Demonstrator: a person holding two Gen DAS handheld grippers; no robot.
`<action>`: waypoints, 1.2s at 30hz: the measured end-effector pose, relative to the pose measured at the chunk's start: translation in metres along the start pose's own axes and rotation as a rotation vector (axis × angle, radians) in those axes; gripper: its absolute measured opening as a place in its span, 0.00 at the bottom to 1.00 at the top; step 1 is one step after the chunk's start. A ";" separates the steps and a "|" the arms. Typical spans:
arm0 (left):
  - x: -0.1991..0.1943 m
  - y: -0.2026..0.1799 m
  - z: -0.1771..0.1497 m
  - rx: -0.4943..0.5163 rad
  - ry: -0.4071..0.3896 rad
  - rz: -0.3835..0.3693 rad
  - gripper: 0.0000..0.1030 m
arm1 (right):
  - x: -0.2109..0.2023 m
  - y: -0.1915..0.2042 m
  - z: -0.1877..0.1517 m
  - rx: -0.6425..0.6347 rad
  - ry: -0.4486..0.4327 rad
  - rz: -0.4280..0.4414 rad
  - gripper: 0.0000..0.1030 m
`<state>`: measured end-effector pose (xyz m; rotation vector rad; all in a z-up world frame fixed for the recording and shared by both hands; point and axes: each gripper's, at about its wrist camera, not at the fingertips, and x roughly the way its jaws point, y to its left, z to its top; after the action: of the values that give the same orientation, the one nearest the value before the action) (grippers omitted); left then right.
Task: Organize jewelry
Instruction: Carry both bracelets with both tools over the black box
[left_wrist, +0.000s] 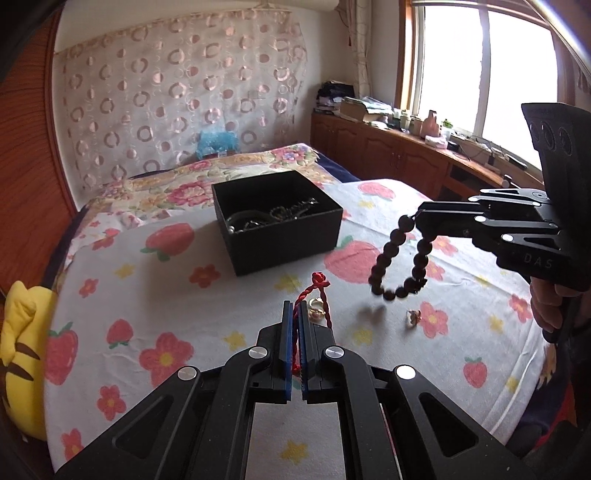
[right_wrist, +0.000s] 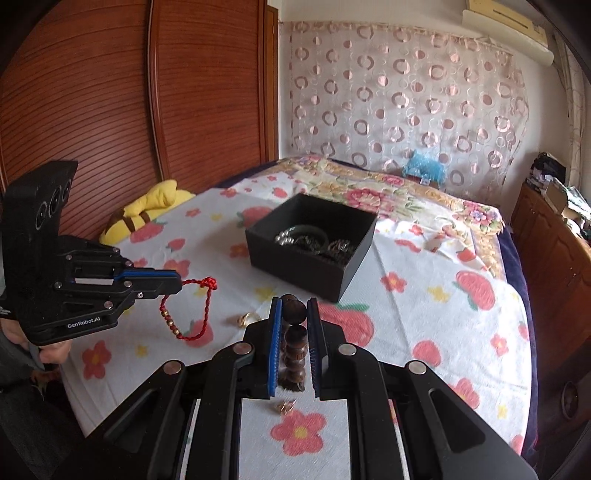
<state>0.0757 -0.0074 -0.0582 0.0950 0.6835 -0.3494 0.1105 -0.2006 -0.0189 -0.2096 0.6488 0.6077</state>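
Both tools have a piece off the bedspread at once. Low in the centre of the left wrist view, the left gripper (left_wrist: 297, 306) is clamped fully shut on the red cord bracelet (left_wrist: 320, 282), whose knot pokes up past the tips; in the right wrist view the same bracelet hangs in a loop, with small gold beads, at the lower left. The right gripper (right_wrist: 293, 306) is closed to a narrow gap on the dark wooden bead bracelet (right_wrist: 293, 341), one bead pinched between the blue pads (right_wrist: 275, 332) and the rest dangling below. The black box (left_wrist: 277, 218) sits open in the middle of the frame on the flowered bedspread (left_wrist: 147, 295), already holding some metallic chains and bangles. The step in hand looks like carrying both bracelets over to that box. To do it well, each loop should be brought wholly over the opening before letting go, one gripper at a time so the tools do not crowd each other, and lowered so the hanging end clears the rim rather than draping over it. Two rings, a gold ring (left_wrist: 317, 304) near the left tips and a second ring (left_wrist: 413, 316) further right, lie on the cloth yet to be collected.
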 end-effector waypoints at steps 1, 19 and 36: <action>-0.001 0.002 0.001 -0.005 -0.005 0.003 0.02 | -0.001 -0.001 0.003 0.001 -0.008 -0.006 0.14; 0.014 0.021 0.049 -0.024 -0.059 0.023 0.02 | 0.019 -0.022 0.049 0.000 -0.039 -0.012 0.14; 0.052 0.041 0.110 0.006 -0.078 0.043 0.02 | 0.043 -0.065 0.104 0.004 -0.081 -0.004 0.15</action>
<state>0.1933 -0.0057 -0.0066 0.1012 0.6022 -0.3121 0.2285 -0.1948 0.0359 -0.1814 0.5718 0.6082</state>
